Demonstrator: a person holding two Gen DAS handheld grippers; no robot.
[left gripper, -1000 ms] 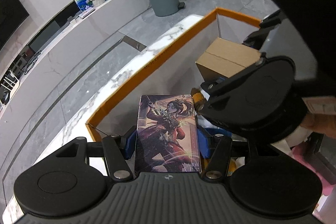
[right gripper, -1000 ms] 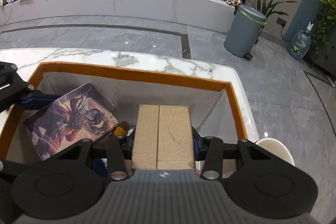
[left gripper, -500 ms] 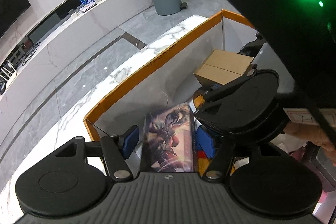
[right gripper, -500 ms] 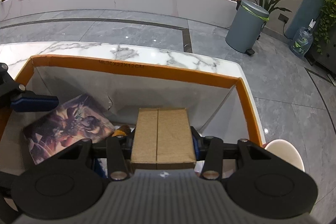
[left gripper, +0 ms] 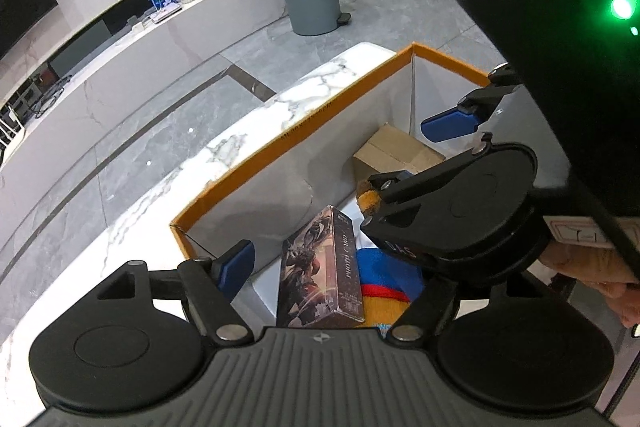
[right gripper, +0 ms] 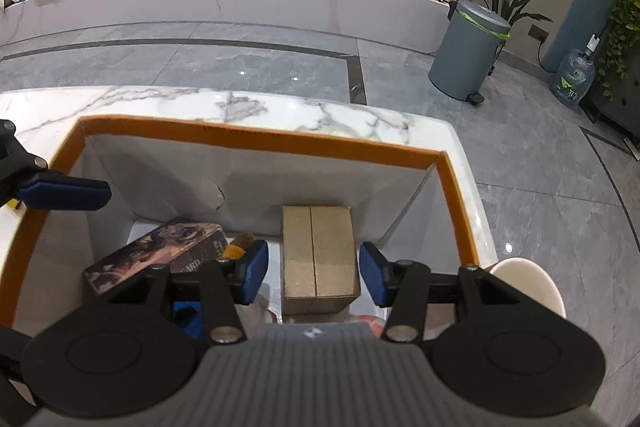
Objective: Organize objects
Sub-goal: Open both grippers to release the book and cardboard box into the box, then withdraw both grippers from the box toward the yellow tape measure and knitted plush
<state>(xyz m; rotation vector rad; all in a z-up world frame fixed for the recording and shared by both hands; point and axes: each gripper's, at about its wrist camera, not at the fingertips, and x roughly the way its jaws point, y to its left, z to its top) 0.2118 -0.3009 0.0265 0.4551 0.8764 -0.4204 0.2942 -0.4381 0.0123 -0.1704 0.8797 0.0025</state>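
Plain brown cardboard carton [right gripper: 318, 253]: lies flat on the floor of the bin, at its far right end, taped seam facing up; in the right wrist view it sits between and below the two blue pads of the right gripper, apart from both.
Illustrated box with dark fantasy artwork [right gripper: 154, 253]: lies in the left part of the same bin, tilted, one long edge propped up on the things beneath it; in the left wrist view [left gripper: 320, 273] it sits just ahead of the left gripper's body, beside the visible blue pad and not touching it.
Open bin with orange rim and white inner walls [right gripper: 256, 141]: stands on the white marble-veined tabletop [right gripper: 280, 107]; holds both boxes.
Right gripper [right gripper: 314, 273]: jaws spread wide, nothing between them; it hangs above the bin, over the carton.
Left gripper [left gripper: 320, 267]: jaws apart and empty; its left blue pad [left gripper: 236, 263] shows free over the bin's near corner, its other pad is hidden behind the right gripper's black body.
Other contents: a blue, red and yellow soft item [left gripper: 386, 281] lies beside and under the illustrated box; a small furry orange-brown thing [right gripper: 240, 245] sits between the two boxes.
Surroundings: a grey pedal bin [right gripper: 468, 53] stands on the grey tiled floor beyond the table.
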